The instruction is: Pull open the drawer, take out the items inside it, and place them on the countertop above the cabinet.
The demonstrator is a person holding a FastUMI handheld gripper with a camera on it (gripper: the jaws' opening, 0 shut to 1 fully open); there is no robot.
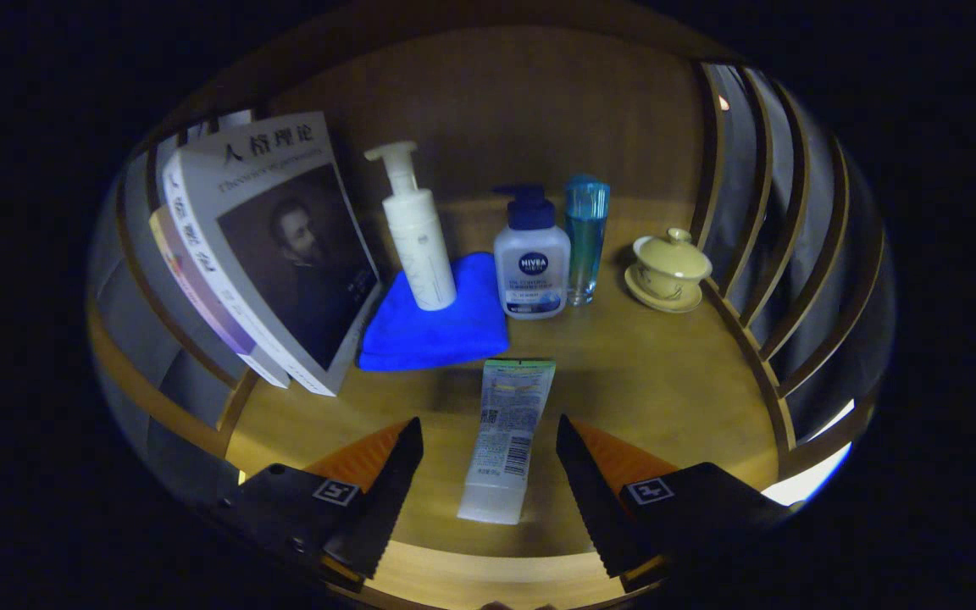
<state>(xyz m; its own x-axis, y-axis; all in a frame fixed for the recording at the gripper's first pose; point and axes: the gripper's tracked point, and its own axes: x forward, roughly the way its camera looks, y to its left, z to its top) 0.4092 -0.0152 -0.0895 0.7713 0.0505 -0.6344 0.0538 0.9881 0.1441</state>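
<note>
One tube (pixel 506 438) lies flat on the wooden countertop (pixel 666 390) between the spread fingers of the gripper (pixel 488 440) (neither touches it); beyond stand three bottles (pixel 532 263), one blue cloth (pixel 437 326), one lidded cup (pixel 670 267), leaning books (pixel 272 254).

The tube (pixel 506 436) lies flat on the countertop (pixel 666 398), between the spread fingers of the gripper (pixel 488 474), touching neither. Beyond it lies a folded cloth (pixel 433 326), a pump bottle (pixel 417 233) standing on it. Right of these stand a second pump bottle (pixel 532 258), a slim bottle (pixel 585 237), then a lidded cup (pixel 668 269). Books (pixel 263 254) lean at left.
</note>
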